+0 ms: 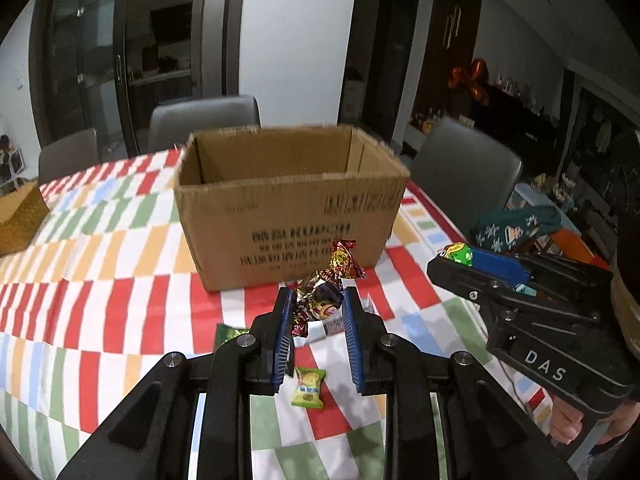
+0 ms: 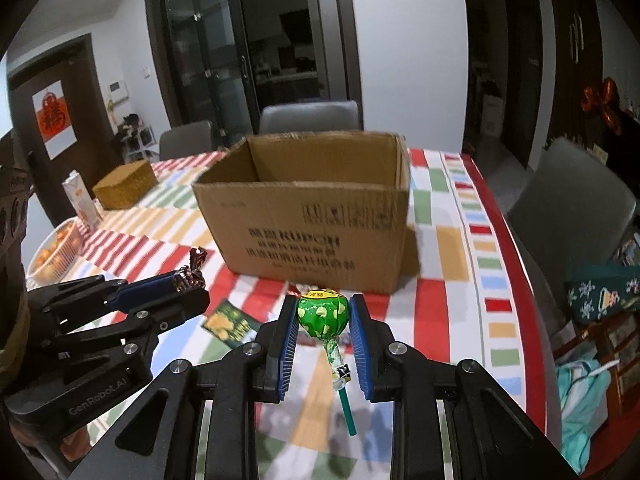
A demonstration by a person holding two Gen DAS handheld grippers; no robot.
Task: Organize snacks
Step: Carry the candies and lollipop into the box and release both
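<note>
While both snacks hung short of the cardboard box (image 1: 288,200), a slip looked the likeliest trouble.
Left gripper (image 1: 316,304) pinched only crinkly foil candies (image 1: 328,284), loose ends dangling; right gripper (image 2: 324,316) was clamped narrow on the green lollipop (image 2: 323,315), stick drooping over the desk (image 2: 440,248) and liable to snag the box rim.

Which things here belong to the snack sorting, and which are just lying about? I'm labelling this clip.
Job:
- left gripper, shut on crinkly foil-wrapped candies
- right gripper, shut on green wrapped lollipop
- open brown cardboard box
- small green candy packet
- dark green snack packet

Lying about:
- woven yellow basket
- white drink carton
- grey chairs
</note>
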